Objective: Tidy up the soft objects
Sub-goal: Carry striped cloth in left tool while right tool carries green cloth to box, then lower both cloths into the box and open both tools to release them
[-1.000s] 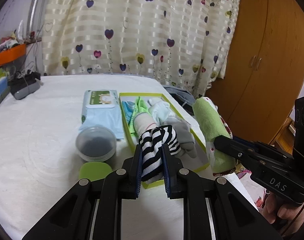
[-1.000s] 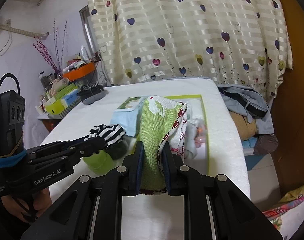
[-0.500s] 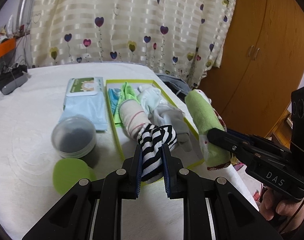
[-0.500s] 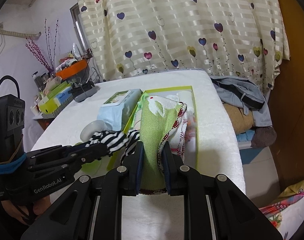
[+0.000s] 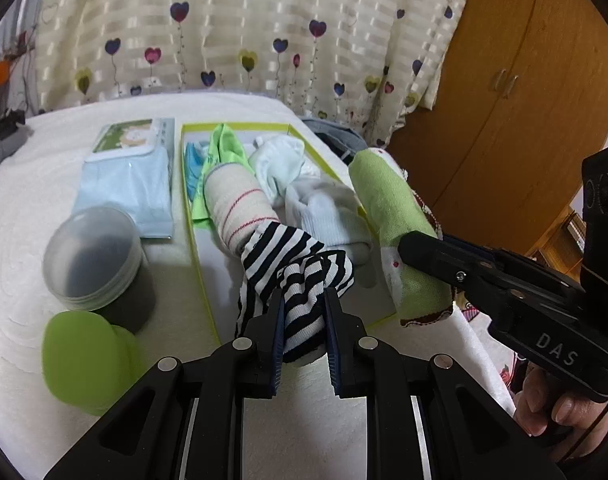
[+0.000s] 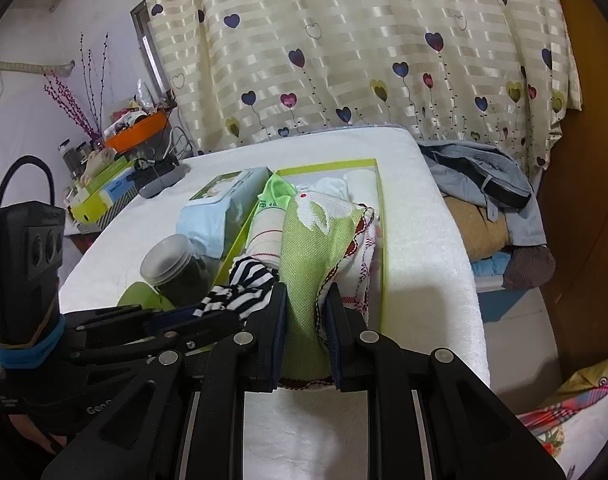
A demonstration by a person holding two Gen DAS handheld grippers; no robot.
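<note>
My left gripper (image 5: 304, 300) is shut on a black-and-white striped sock (image 5: 299, 268), held over the near end of a green-rimmed tray (image 5: 201, 264). The tray holds a beige sock with red stripes (image 5: 235, 200), a green sock (image 5: 223, 148) and white socks (image 5: 320, 208). My right gripper (image 6: 304, 292) is shut on a green cloth with white and red trim (image 6: 308, 248), held at the tray's near right corner. The right gripper (image 5: 408, 246) and the cloth (image 5: 392, 208) also show in the left wrist view, the striped sock (image 6: 243, 284) in the right wrist view.
A lidded jar (image 5: 91, 252) and its green lid (image 5: 83, 364) sit left of the tray on the white-covered table (image 5: 43, 208). A wipes pack (image 5: 131, 168) lies behind the jar. Clothes (image 6: 480, 184) pile off the table's right edge. A wooden wardrobe (image 5: 524, 80) stands at right.
Both grippers have moved forward and lower toward the tray with their loads still held. The striped sock now hangs over the tray's near end.
</note>
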